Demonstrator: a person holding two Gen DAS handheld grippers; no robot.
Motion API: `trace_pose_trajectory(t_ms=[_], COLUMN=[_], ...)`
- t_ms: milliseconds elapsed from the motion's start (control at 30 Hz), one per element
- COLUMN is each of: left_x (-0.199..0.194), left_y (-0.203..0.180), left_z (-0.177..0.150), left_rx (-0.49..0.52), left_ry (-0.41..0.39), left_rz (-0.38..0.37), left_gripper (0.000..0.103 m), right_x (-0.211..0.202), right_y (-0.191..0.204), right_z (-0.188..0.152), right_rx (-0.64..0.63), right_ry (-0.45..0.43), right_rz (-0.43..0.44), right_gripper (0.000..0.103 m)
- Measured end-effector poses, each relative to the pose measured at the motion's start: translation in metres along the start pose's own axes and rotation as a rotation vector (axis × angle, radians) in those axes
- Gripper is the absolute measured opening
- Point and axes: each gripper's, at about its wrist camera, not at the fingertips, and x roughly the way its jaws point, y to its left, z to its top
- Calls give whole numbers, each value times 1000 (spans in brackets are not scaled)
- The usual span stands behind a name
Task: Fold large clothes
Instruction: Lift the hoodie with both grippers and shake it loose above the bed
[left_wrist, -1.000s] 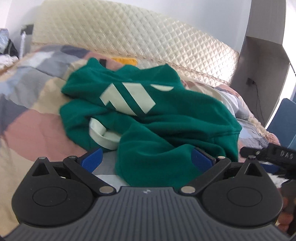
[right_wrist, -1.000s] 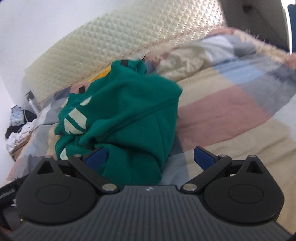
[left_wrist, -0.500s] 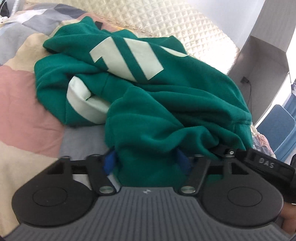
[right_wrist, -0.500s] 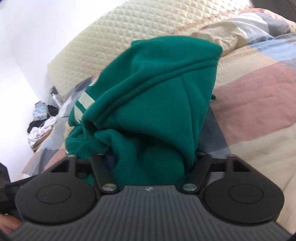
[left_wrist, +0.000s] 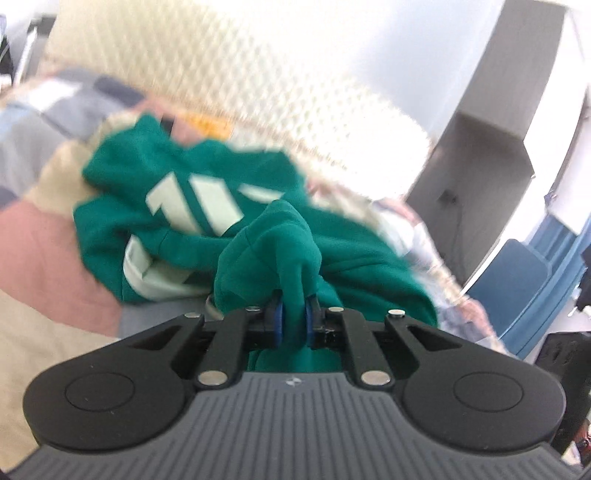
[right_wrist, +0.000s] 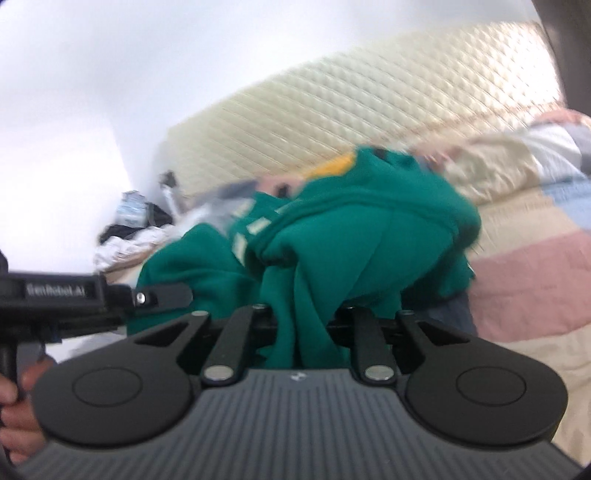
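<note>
Patchwork bed (left_wrist: 44, 258): both claws, left claw (left_wrist: 293, 321) and right claw (right_wrist: 303, 325), open a second earlier, were closing onto the green sweatshirt (left_wrist: 229, 236) (crumpled), ready to spread it.

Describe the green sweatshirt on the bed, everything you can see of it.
The green sweatshirt is thick, soft fleece with pale blocky lettering on it. It lies crumpled in a heap on the patchwork quilt, near the quilted cream headboard. The left gripper and the right gripper are both closing, each with a bunched fold of the fabric between its pads, so the near edge is pulled up towards them.
</note>
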Motion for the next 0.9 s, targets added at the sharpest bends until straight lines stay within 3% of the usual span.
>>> trace_pose_trajectory(t_ms=[267,400,500,567,733,900], left_x=[-130,-178,-197,-197,-187,-183], left_y=[-31,-42,-50,-52,-48,-35], left_z=[-14,-34,-60,-77,-100,-108], left_rx=[-21,-96,-133,-144,-122,-173], left_ry=[-74,-52,3,52,206,272], left_rz=[-84,-198,-223,-176,27,87], left_gripper=[12,11,11,11,11,14], right_x=[-70,-97,-112,-113,-83,-62], right_y=[46,59,62,64,68,68], right_z=[7,5,-1,-10,-40,-62], right_rx=[-53,-44,49,57,-4,26], right_ry=[-57,-45,-9,39,269,364], right_rz=[63,86,105,93,-3,-67], right_gripper=[17,17,17,17,17,18])
